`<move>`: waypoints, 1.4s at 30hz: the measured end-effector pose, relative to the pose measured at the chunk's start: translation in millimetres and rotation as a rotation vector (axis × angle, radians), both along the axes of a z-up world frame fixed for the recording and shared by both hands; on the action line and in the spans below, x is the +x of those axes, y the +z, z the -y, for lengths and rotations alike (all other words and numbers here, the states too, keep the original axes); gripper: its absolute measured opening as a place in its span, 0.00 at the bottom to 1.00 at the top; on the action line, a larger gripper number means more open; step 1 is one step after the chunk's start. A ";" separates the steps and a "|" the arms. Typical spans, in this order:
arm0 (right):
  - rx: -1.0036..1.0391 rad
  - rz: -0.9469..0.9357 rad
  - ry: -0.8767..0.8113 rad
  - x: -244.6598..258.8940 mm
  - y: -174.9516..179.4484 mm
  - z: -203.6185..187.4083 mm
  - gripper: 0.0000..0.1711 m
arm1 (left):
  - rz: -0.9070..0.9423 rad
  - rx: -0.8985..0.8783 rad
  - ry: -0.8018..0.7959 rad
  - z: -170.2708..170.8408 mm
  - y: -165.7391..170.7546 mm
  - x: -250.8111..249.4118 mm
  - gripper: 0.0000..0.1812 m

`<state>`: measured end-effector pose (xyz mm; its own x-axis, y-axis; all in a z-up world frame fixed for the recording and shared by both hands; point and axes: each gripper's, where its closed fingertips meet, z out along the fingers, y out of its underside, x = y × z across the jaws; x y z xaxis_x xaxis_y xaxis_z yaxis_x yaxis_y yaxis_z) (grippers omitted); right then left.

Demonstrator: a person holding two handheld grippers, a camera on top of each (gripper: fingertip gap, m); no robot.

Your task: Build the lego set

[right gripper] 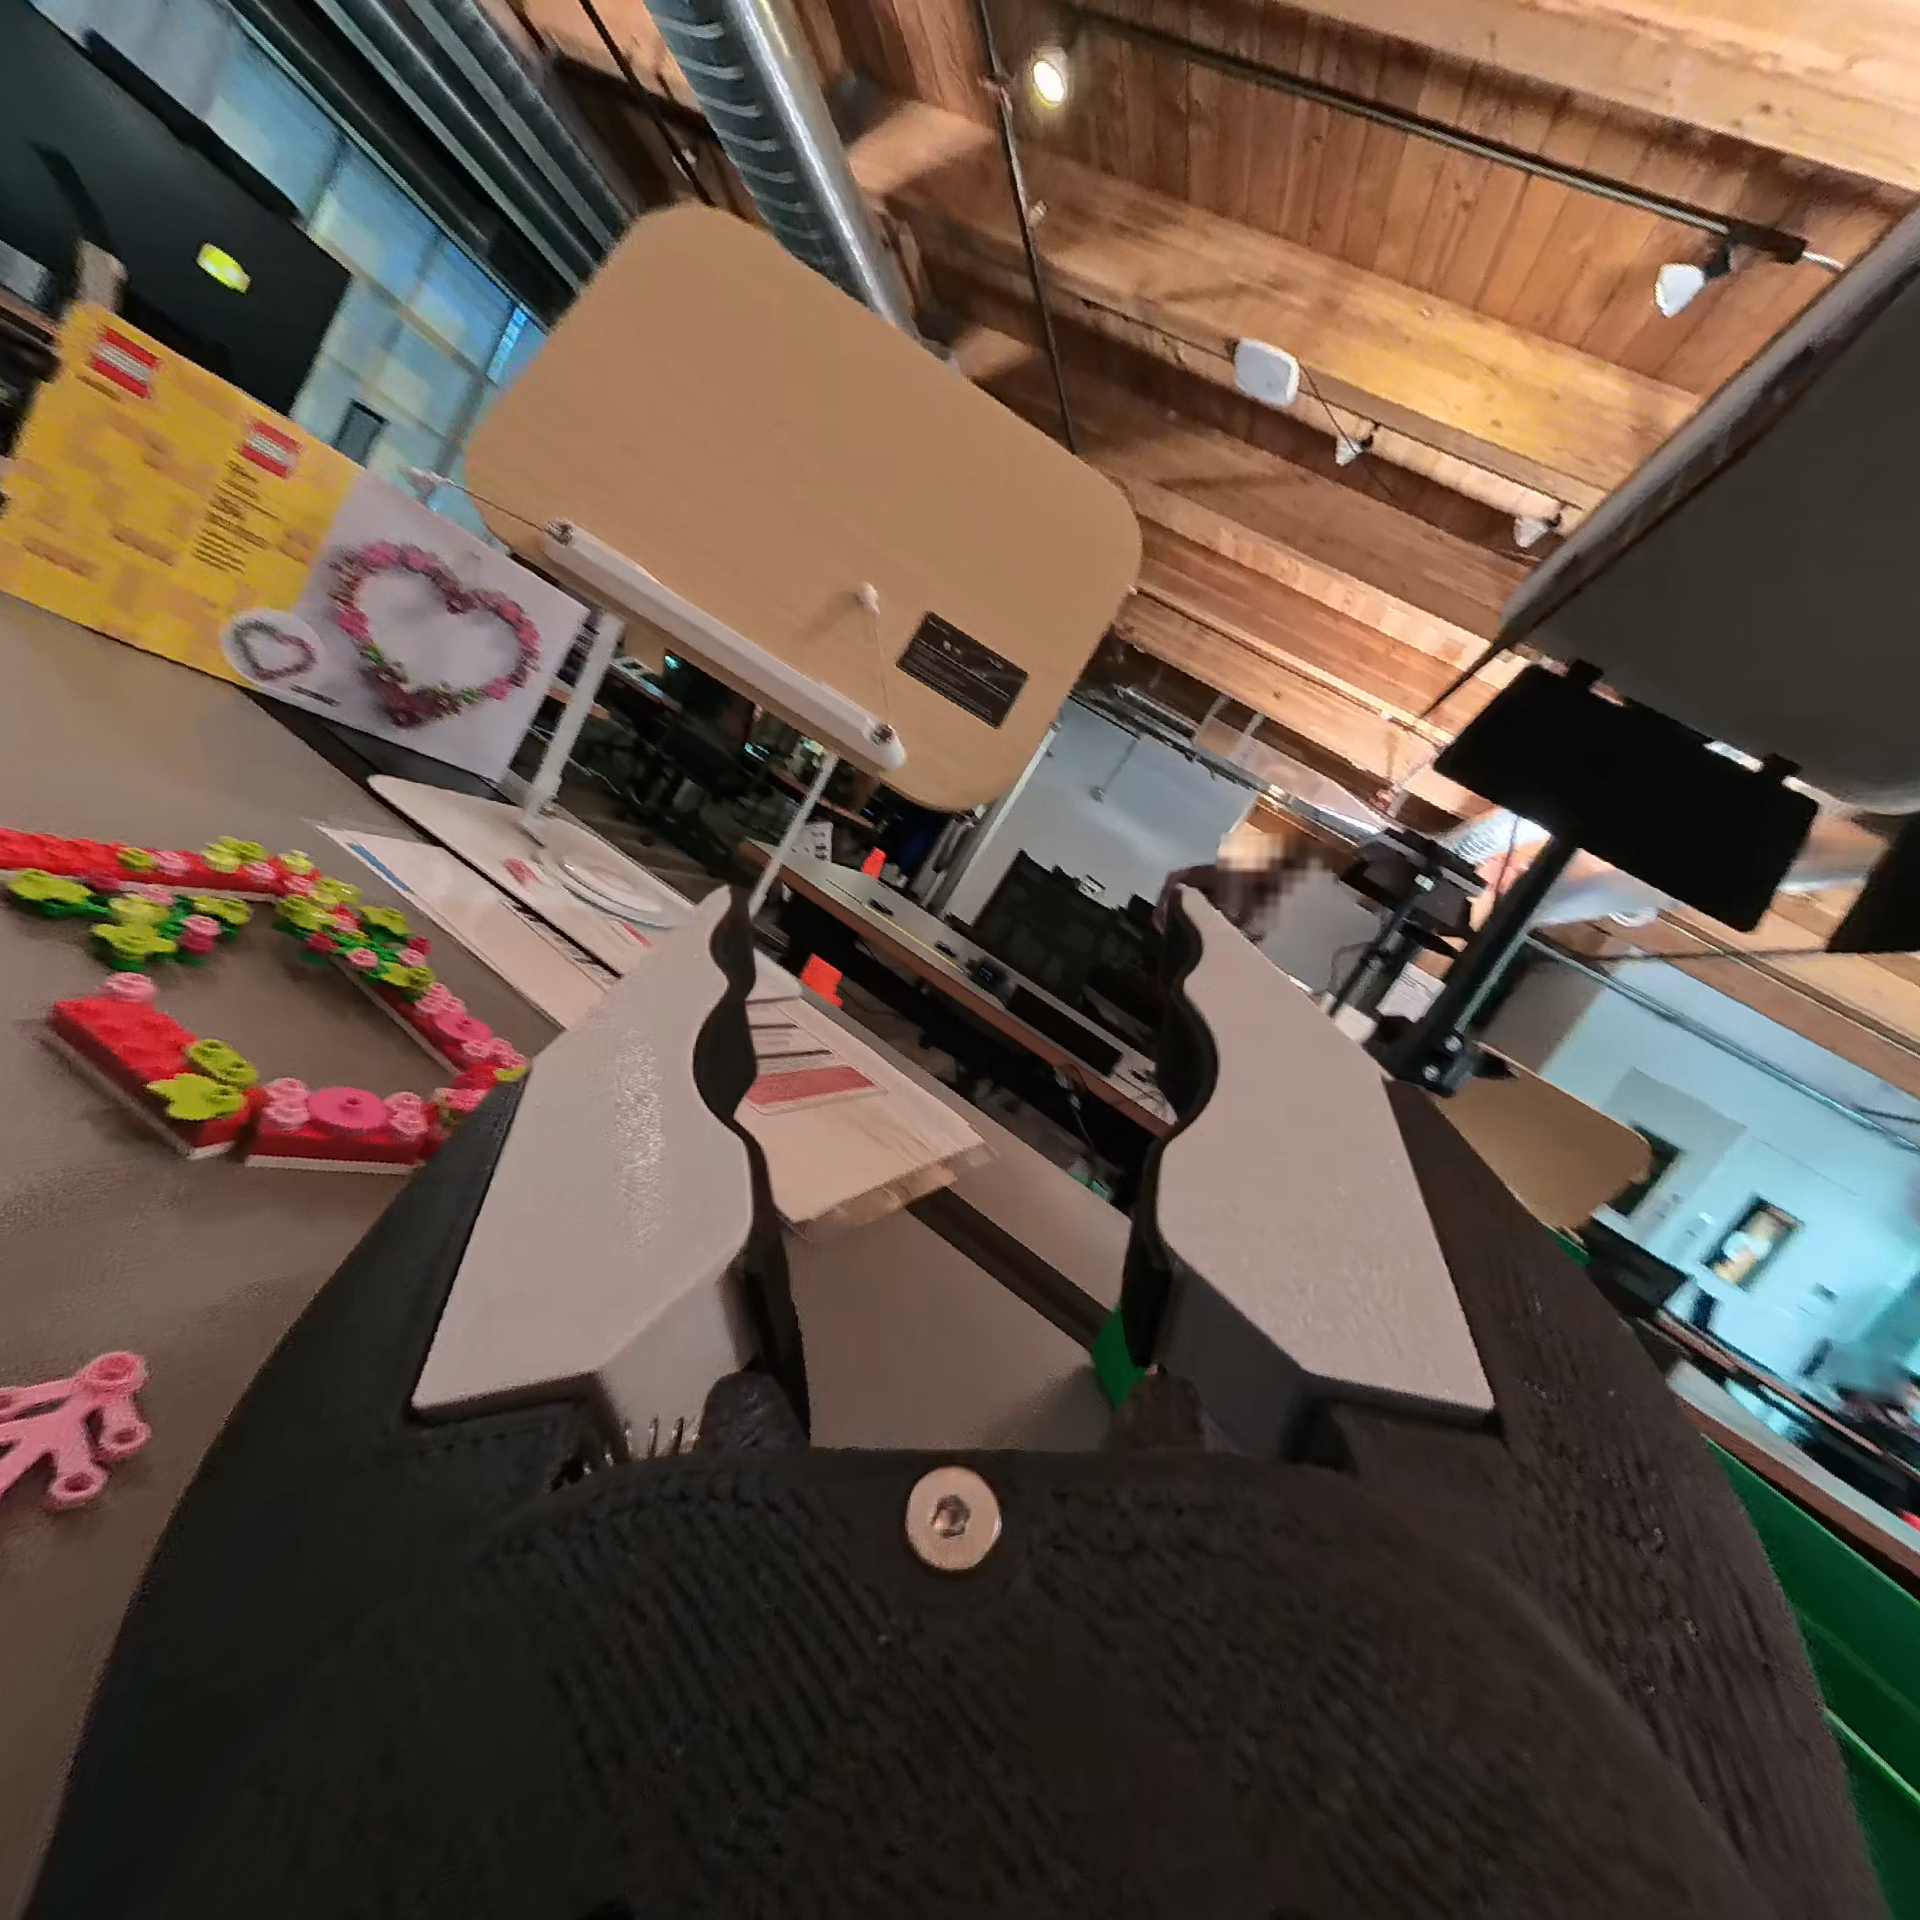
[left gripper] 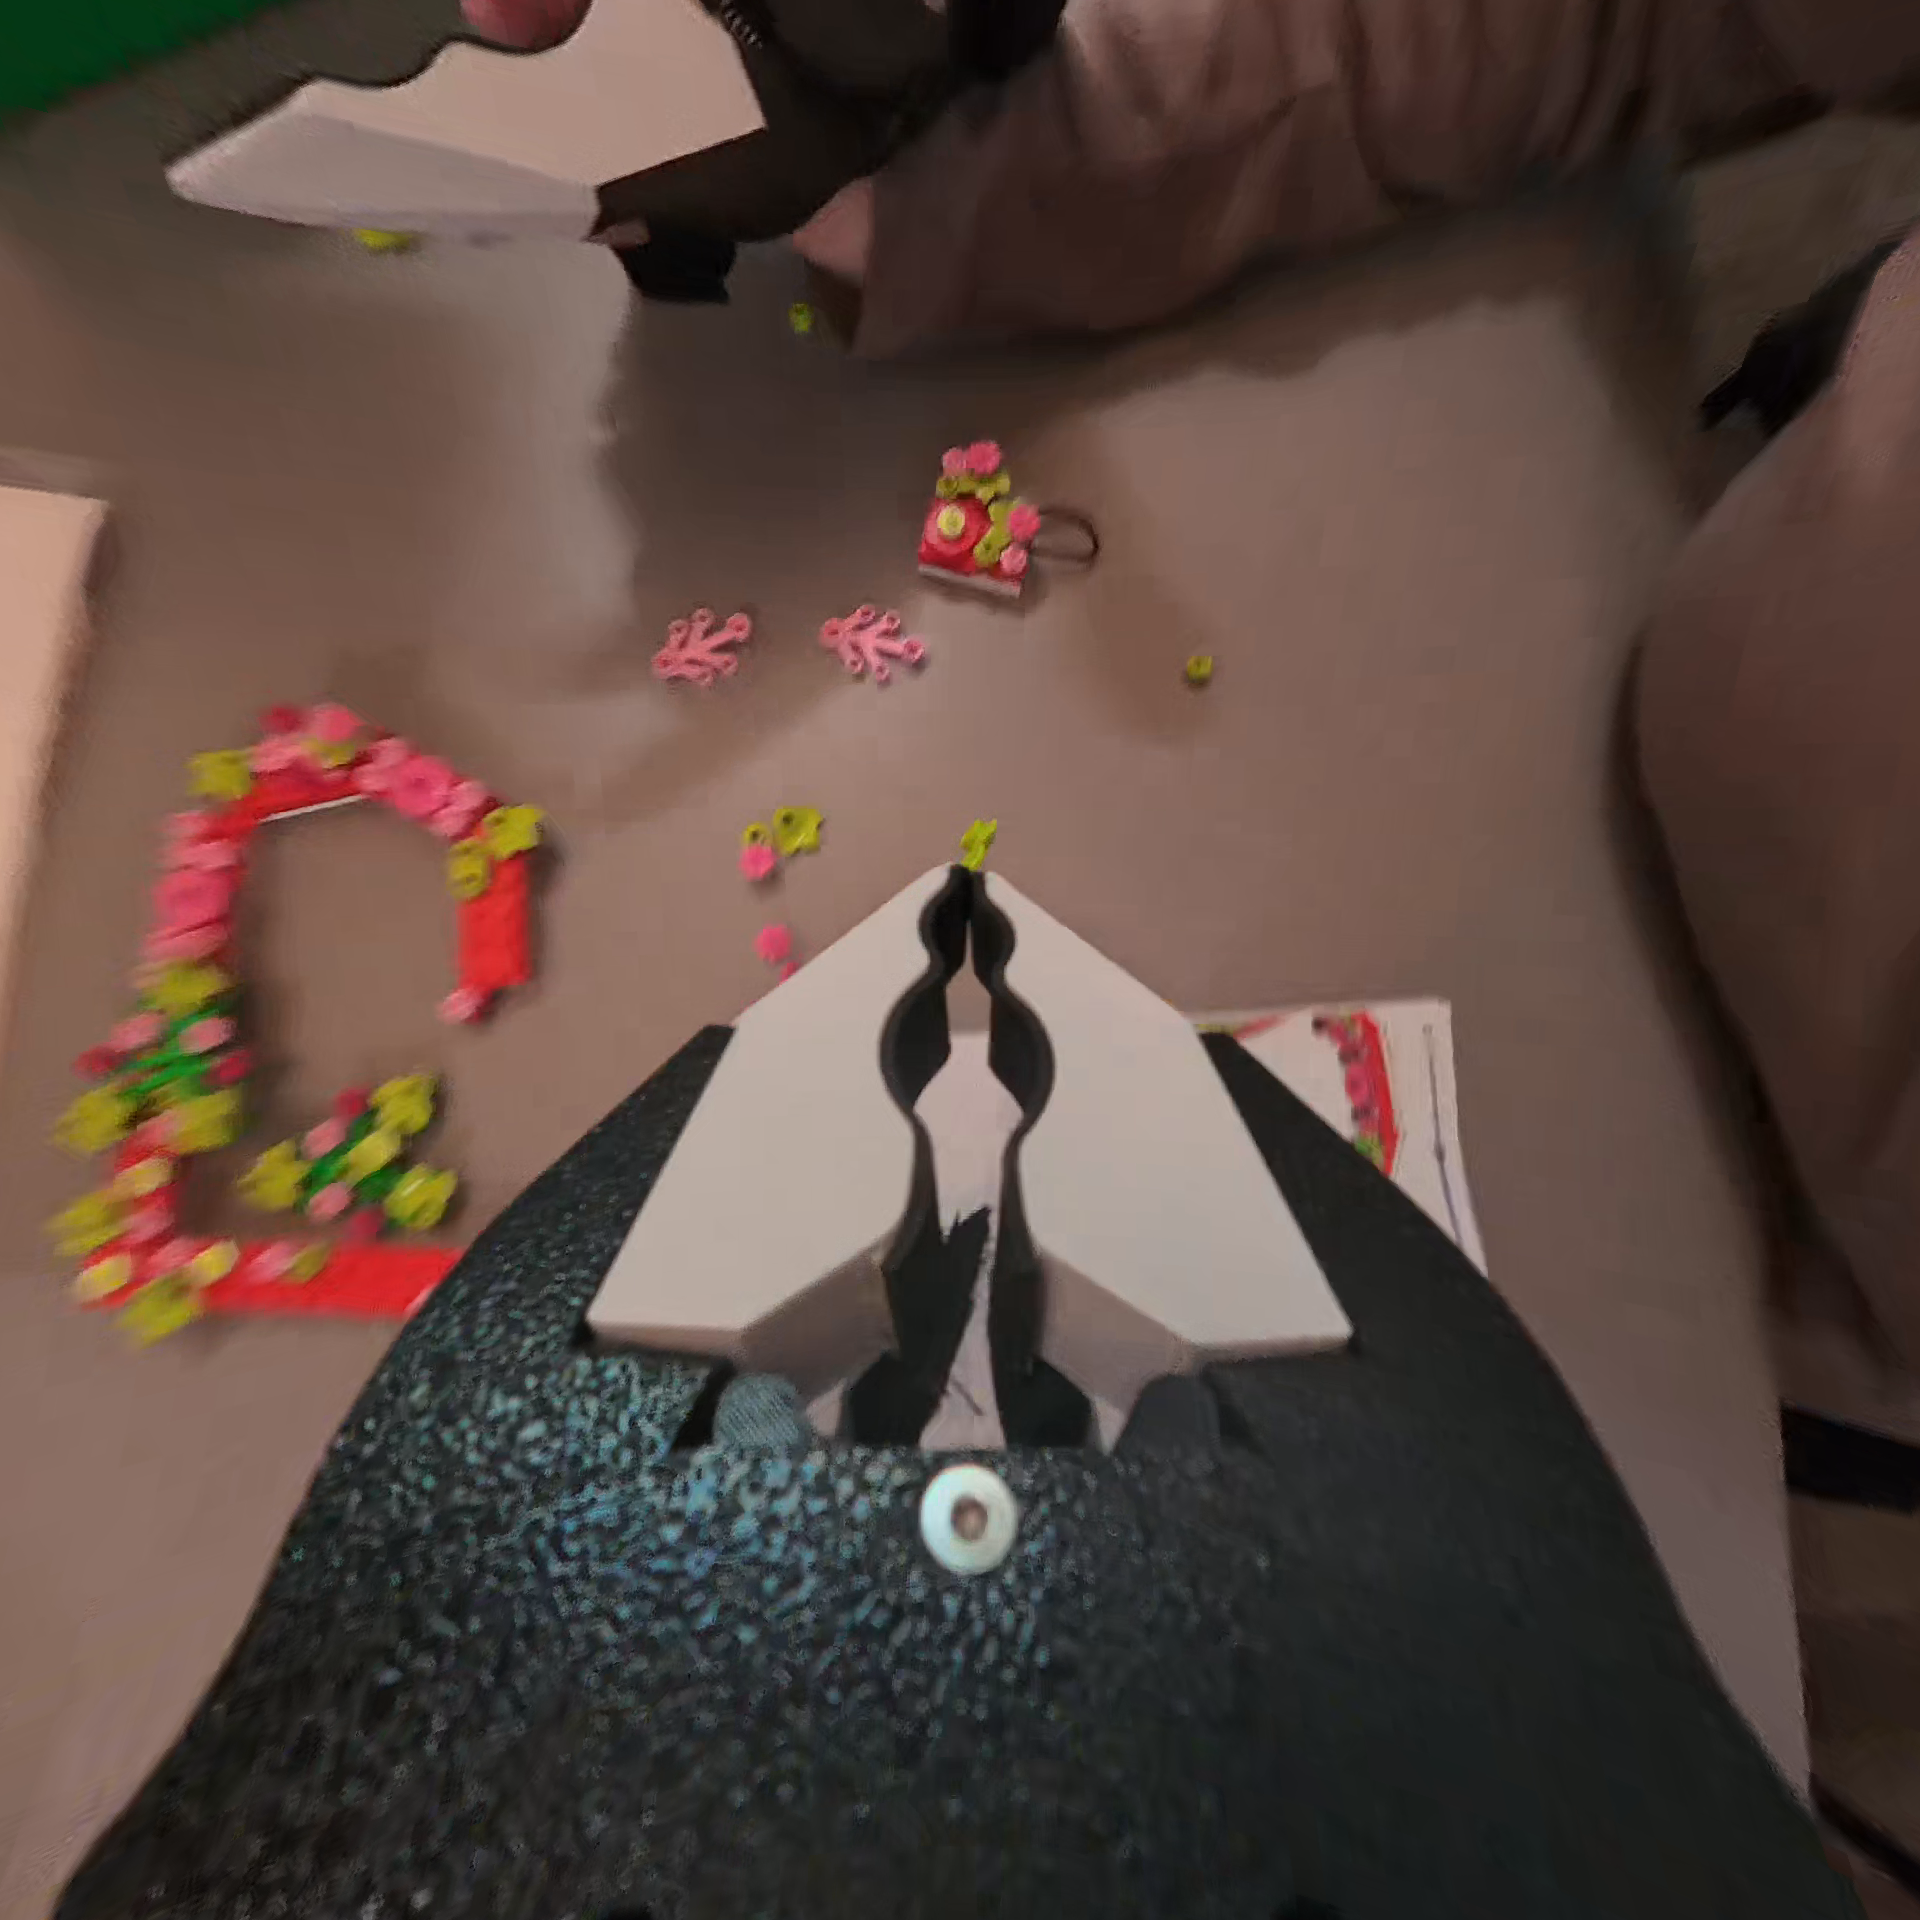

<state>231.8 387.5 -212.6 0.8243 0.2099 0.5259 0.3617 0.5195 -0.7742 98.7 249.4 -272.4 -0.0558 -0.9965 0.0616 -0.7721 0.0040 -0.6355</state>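
My left gripper (left gripper: 966, 878) is shut on a small lime-green flower piece (left gripper: 978, 840) and holds it above the grey table. The large red build with pink and lime flowers (left gripper: 260, 997) lies at the left; it also shows in the right wrist view (right gripper: 281, 997). A small red sub-build with flowers (left gripper: 977, 520) sits farther off at centre. Two pink leaf pieces (left gripper: 790, 642) lie between them; one shows in the right wrist view (right gripper: 73, 1423). My right gripper (right gripper: 961, 914) is open and empty, tilted up over the table's edge; it shows as a dark shape in the left wrist view (left gripper: 727, 208).
Loose lime and pink flower studs (left gripper: 779, 842) lie near my left fingertips, and one lime stud (left gripper: 1198, 668) lies to the right. An instruction booklet (left gripper: 1382, 1101) lies under the left gripper. The yellow set box (right gripper: 260, 561) and a wooden stand (right gripper: 790, 499) stand at the back.
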 end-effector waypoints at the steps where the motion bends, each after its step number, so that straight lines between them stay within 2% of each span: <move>1: 0.002 0.008 0.031 -5.1 -0.2 3.2 0.45 | 0.004 -0.056 0.014 1.8 -11.6 7.5 0.00; 6: 0.017 0.060 0.144 -27.5 -2.4 13.2 0.44 | -0.089 -0.244 0.119 3.0 -62.6 17.8 0.00; 11: 0.042 0.108 0.183 -40.6 -3.5 19.0 0.42 | -0.112 -0.346 0.214 -0.8 -75.6 25.9 0.00; 15: 0.047 0.118 0.189 -44.2 -3.6 20.7 0.39 | -0.139 -0.281 0.293 -7.6 -80.8 26.9 0.01; 19: 0.054 0.128 0.178 -43.8 -3.6 20.3 0.37 | -0.022 -0.177 0.354 -13.2 -63.8 25.6 0.08; 21: 0.052 0.127 0.179 -42.9 -3.8 19.5 0.37 | 0.108 -0.075 0.467 -27.3 -43.5 17.3 0.09; 24: 0.054 0.131 0.169 -40.1 -3.9 17.9 0.36 | 0.336 0.153 0.688 -55.9 -5.0 -13.8 0.09; 29: 0.047 0.126 0.152 -33.8 -4.0 14.3 0.36 | 0.569 0.404 0.874 -71.2 32.6 -72.7 0.09; 36: 0.046 0.133 0.117 -24.6 -4.2 13.1 0.34 | 0.716 0.308 0.875 -68.3 38.4 -84.9 0.11; 42: 0.030 0.158 0.068 -19.3 -7.2 13.5 0.32 | 0.662 0.510 0.839 -64.3 41.9 -83.8 0.10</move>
